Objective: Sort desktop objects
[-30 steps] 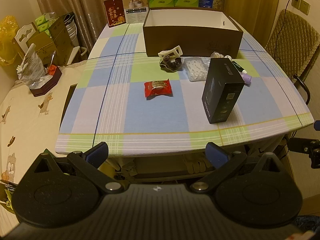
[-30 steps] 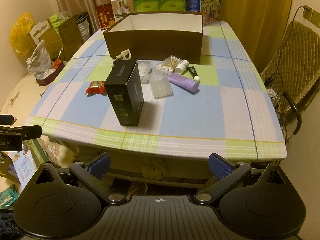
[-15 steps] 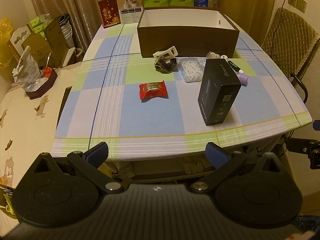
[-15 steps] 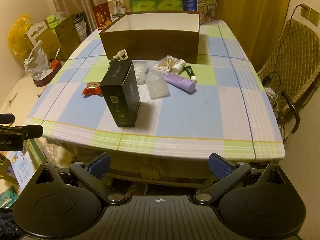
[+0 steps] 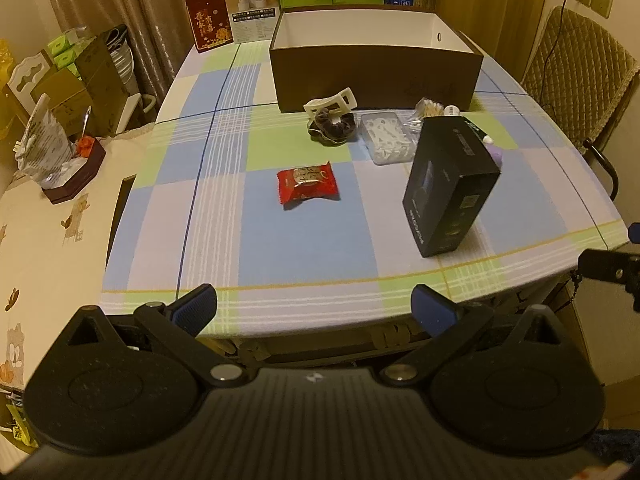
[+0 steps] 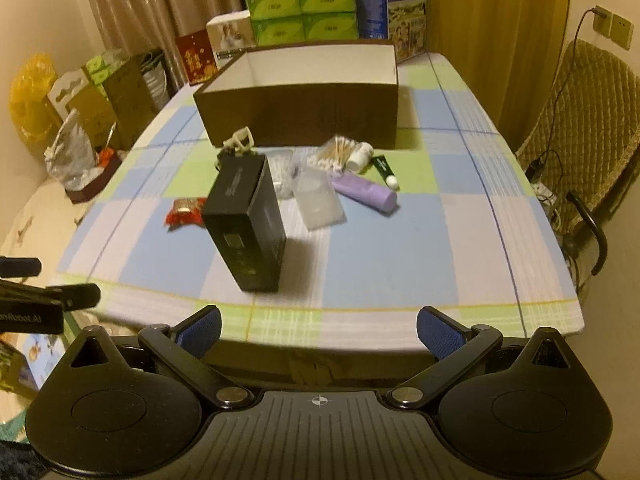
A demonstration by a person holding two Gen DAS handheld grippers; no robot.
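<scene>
While nothing is gripped yet, the sort looks unstarted.
Black carton [image 6: 244,216]: upright, near worktop [image 5: 312,240] front edge.
Red snack packet [image 5: 307,184]: flat, apart from carton.
Small items: hair clip [image 5: 331,102], cotton swabs [image 6: 334,154], purple tube [image 6: 366,196], clustered before brown box [image 5: 376,68].
Brown box: interior appears empty.
Left gripper [image 5: 314,310]: spread wide, short of worktop.
Right gripper [image 6: 318,328]: spread wide, empty.
Remaining: everything, by my judgement.
</scene>
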